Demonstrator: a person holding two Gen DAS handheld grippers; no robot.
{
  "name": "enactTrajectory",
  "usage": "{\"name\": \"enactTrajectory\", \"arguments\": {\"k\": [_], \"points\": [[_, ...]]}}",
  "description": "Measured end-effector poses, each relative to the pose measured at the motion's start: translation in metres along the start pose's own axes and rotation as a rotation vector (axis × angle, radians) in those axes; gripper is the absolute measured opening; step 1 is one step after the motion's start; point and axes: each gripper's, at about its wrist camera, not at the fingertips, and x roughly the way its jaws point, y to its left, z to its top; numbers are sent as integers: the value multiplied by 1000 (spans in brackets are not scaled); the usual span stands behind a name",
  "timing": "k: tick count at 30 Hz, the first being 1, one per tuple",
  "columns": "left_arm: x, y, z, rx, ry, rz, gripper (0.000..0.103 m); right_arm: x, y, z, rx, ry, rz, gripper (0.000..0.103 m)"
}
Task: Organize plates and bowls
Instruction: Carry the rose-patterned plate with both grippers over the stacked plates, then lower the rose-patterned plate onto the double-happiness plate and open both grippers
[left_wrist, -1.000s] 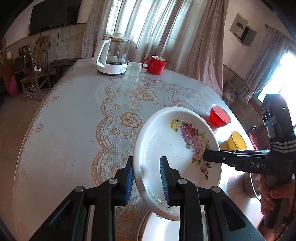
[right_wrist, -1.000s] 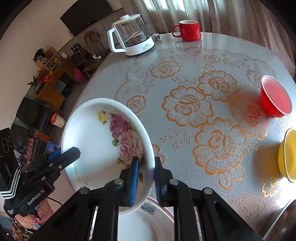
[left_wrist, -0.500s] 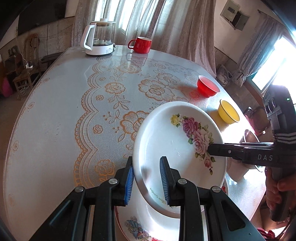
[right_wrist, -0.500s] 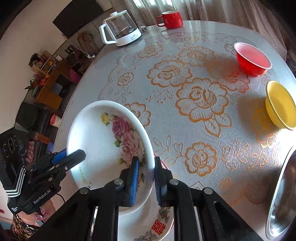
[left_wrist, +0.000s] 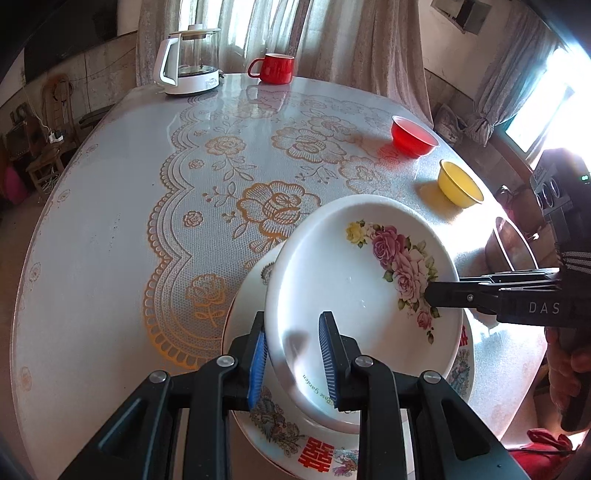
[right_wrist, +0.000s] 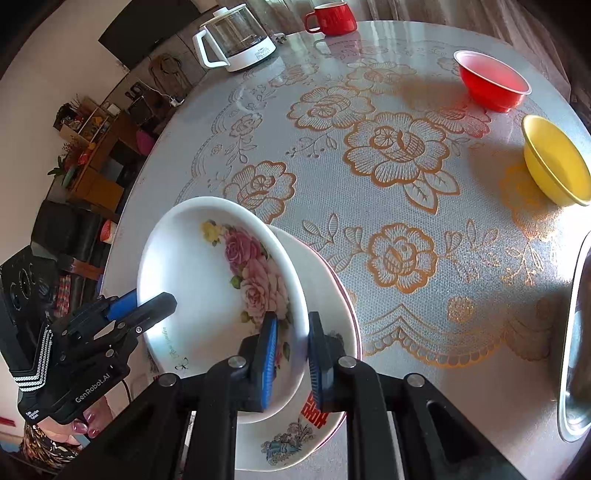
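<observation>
The table (left_wrist: 92, 258) carries kettle (left_wrist: 190, 61), mug (left_wrist: 275, 68), red bowl (left_wrist: 412, 136), yellow bowl (left_wrist: 460, 184).

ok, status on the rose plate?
Left gripper and right gripper both shut on rose plate. Held over bottom plate. Nothing in between.

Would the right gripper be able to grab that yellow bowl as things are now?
Probably not right away. The right gripper is clamped on the rose plate, shared with the left gripper. The path to the yellow bowl looks open.
</observation>
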Motion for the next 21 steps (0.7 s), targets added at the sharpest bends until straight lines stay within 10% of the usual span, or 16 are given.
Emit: {"name": "enactTrajectory", "arguments": {"k": [21], "points": [[2,-14,-12,87,2,86,27,1,8,-14,-13,39,-65,21]]}}
